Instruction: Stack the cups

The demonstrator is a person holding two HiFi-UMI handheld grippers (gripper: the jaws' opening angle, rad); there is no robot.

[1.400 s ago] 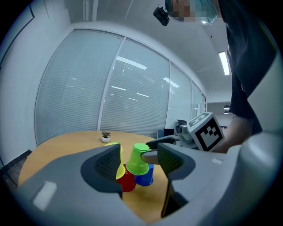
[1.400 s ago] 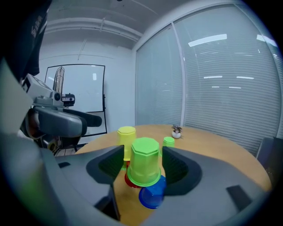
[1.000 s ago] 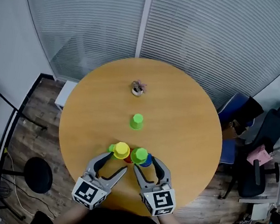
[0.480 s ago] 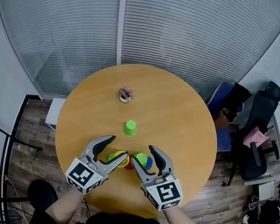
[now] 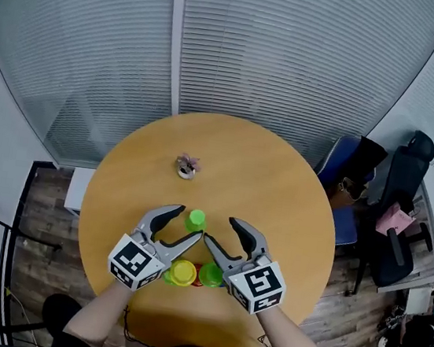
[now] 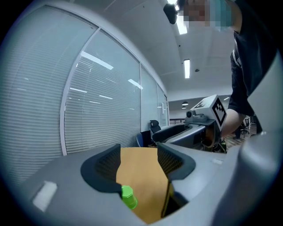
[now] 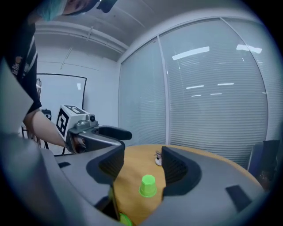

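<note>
The left gripper is released: its jaws stand wide apart with nothing between them, only bare tabletop showing past them in its own view. The right gripper is likewise spread and empty. The two tools sit side by side over the near half of the round wooden table, tips angled toward each other.

Just beyond the tips, and framed between the right jaws in the right gripper view, stands a lone green cup, upside down and apart from everything else. Nearer the person, partly under the grippers, is a tight cluster: a yellow cup on the left, a second green cup on the right and a sliver of a red cup between them. Farther off, left of centre, sits a small pot with a pinkish tuft.

The cups look like small, thin plastic ones: light, fairly stiff, smooth and tapered, so likely to slip or tip if pinched near the narrow top. A gentle grip across the sides at about mid-height seems best. The lone cup is free on every side; those in the cluster stand so close that a jaw could knock a neighbour.
</note>
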